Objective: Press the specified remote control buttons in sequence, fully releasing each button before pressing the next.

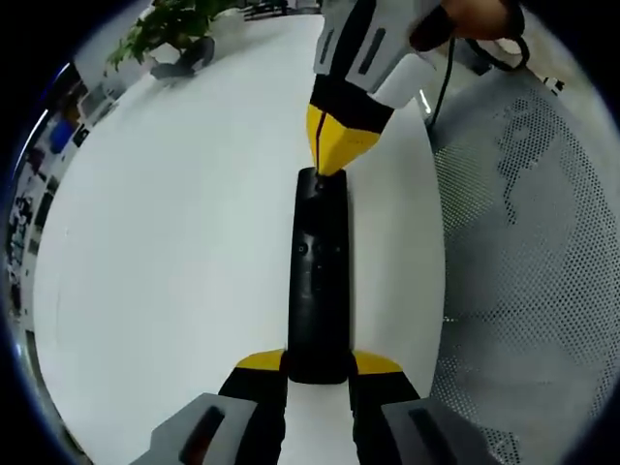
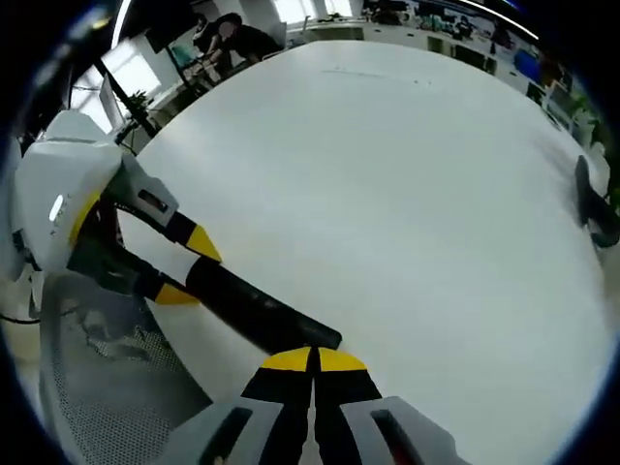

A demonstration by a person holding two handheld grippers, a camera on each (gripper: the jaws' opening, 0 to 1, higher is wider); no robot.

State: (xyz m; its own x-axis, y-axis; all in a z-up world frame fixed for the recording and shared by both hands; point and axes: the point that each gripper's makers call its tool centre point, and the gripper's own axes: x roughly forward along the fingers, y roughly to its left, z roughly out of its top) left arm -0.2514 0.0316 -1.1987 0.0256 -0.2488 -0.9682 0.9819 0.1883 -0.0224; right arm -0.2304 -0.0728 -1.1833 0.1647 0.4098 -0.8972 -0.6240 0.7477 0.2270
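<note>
Near the edge of the white desk (image 1: pixel 174 271) that borders a mesh chair (image 1: pixel 542 271), a black remote (image 1: pixel 318 281) is held level above the surface. The left tongs (image 1: pixel 318 366) are clamped on its near end, one yellow-tipped jaw on each long side. The right tongs (image 2: pixel 313 360) have their jaws pressed together into a single point, and that point rests on the far end of the remote, where the top buttons seem to be.

The main risk, as I judge it, is leverage. The push comes at the end farthest from the grip, so a firm press could pivot the remote downward between the left jaws or twist it out of line, and the next button would then be missed. The closed tip is also broad next to the small keys, so it may catch two at once. Lifting too little between presses would leave a key half down.

The left tongs point along the remote's length towards the desk's far edge. The right tongs come from the opposite end, tilted down onto it, with a hand (image 1: pixel 475 19) gripping their handle.
</note>
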